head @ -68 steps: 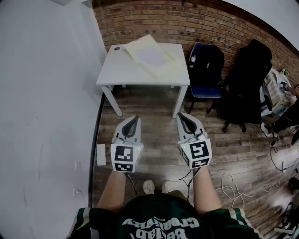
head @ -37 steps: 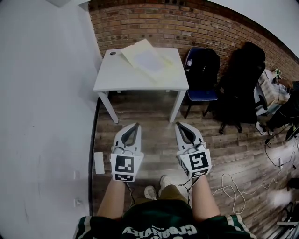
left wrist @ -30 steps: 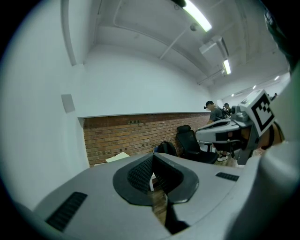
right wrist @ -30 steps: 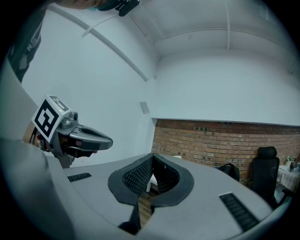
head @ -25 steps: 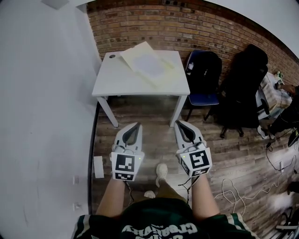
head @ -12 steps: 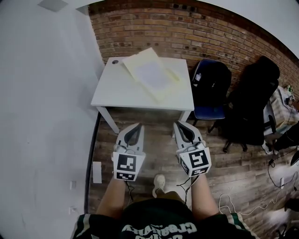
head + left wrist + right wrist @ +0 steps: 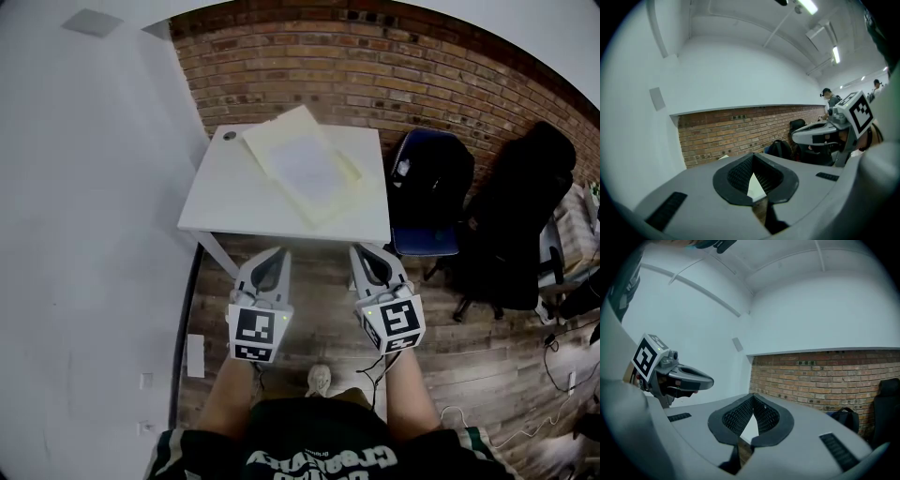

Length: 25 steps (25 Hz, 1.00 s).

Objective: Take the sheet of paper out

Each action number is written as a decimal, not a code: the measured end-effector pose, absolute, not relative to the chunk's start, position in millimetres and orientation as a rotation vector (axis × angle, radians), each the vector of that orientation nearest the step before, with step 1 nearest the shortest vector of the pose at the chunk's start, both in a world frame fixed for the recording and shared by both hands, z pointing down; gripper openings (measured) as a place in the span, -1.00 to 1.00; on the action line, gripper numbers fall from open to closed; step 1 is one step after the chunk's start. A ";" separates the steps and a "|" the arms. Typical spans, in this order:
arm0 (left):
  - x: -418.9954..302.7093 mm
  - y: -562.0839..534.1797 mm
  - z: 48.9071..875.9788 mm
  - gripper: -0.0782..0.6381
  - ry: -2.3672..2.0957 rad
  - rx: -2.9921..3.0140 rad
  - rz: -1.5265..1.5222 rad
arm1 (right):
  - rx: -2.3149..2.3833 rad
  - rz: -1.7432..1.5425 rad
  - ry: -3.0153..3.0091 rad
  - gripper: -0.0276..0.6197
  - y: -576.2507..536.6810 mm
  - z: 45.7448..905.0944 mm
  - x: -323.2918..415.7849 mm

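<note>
A white table (image 7: 230, 202) stands against the brick wall. On it lies a pale yellow folder (image 7: 328, 208), set at an angle, with a white sheet of paper (image 7: 305, 164) lying on or in it. My left gripper (image 7: 278, 252) and right gripper (image 7: 361, 248) are held side by side, level, just short of the table's near edge. Both are shut with nothing between the jaws. In the left gripper view the left gripper (image 7: 752, 155) has its pads closed tip to tip. The right gripper view shows the right gripper (image 7: 752, 396) closed the same way.
A small dark round thing (image 7: 230, 135) lies at the table's far left corner. A blue chair with a black bag (image 7: 433, 187) stands right of the table, with a black office chair (image 7: 520, 220) beyond. A white wall (image 7: 94, 206) runs along the left. Cables (image 7: 562, 370) trail over the wooden floor.
The table has come steadily nearer in the head view as the person walks towards it. Both grippers stay shut and side by side, now almost at its front edge.
</note>
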<state>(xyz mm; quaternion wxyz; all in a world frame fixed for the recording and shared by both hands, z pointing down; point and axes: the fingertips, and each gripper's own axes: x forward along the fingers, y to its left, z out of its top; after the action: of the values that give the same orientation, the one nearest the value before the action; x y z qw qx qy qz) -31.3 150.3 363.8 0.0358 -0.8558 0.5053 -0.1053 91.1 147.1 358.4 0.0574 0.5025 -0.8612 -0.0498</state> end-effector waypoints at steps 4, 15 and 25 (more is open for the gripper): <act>-31.1 133.1 366.4 -0.78 1.563 -2.621 -0.338 | 1.525 -0.139 -2.610 -0.94 130.6 362.7 96.8; -26.3 79.9 372.3 -0.78 1.539 -2.645 -0.331 | 1.534 -0.129 -2.589 -0.94 80.7 370.0 98.4; -25.1 -11.7 379.3 -0.78 1.459 -2.700 -0.313 | 1.573 -0.124 -2.525 -0.94 -2.7 377.1 94.8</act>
<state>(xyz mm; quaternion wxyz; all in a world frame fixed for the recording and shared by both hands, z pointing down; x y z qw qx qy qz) -25.1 -11.7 379.3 0.0282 -0.8748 0.4729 -0.1014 94.8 -2.7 377.1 0.0818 0.5265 -0.8452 -0.0416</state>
